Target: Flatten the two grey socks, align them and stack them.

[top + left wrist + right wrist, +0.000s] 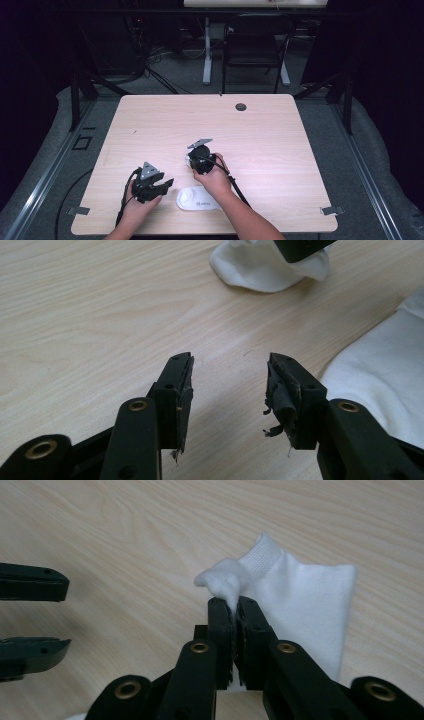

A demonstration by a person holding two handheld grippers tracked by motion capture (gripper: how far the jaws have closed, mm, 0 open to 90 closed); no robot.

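Pale wood table (280,150) is seen from the high view, with the left gripper (167,183) held near its front edge beside a white sock (196,200) and the right gripper (192,161) set down just past it. Along the left gripper (230,385), the jaws are spread with nothing between, the sock (380,380) lying just to the right. Along the right gripper (234,607), the jaws are clenched on the bunched cuff of a second sock (305,600) lying on the wood.

Lab: blk curtains (30,50), floor rails (45,175)
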